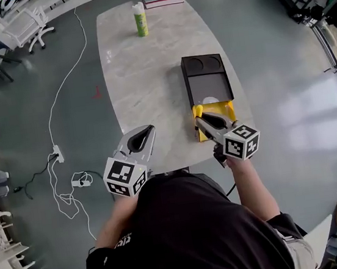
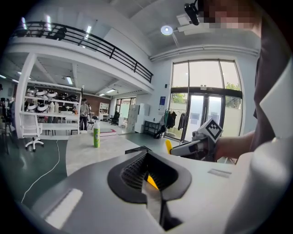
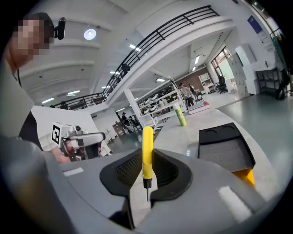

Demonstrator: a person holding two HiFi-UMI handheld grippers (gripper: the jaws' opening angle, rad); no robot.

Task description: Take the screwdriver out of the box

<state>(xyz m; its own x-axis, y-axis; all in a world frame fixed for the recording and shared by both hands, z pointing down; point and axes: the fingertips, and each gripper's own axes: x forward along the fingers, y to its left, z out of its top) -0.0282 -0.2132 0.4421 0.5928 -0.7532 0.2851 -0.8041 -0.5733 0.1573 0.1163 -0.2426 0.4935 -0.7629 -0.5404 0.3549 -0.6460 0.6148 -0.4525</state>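
The table (image 1: pixel 142 73) carries the box (image 1: pixel 206 79), a black tray with a yellow near end, lying close to the person's edge. Well beyond it stands 1 green bottle (image 1: pixel 140 19). The left gripper (image 1: pixel 146 135) hovers beside the box with its jaws together and nothing held. The right gripper (image 1: pixel 207 121) hangs over the box's yellow end, clamped on the screwdriver (image 3: pixel 147 151), which stands upright between the pads, yellow handle up, tip down. It looks free of the box, so the extraction step seems nearly done. Next would be carrying it aside and setting it on bare table, keeping the grip firm so the thin tool does not swing
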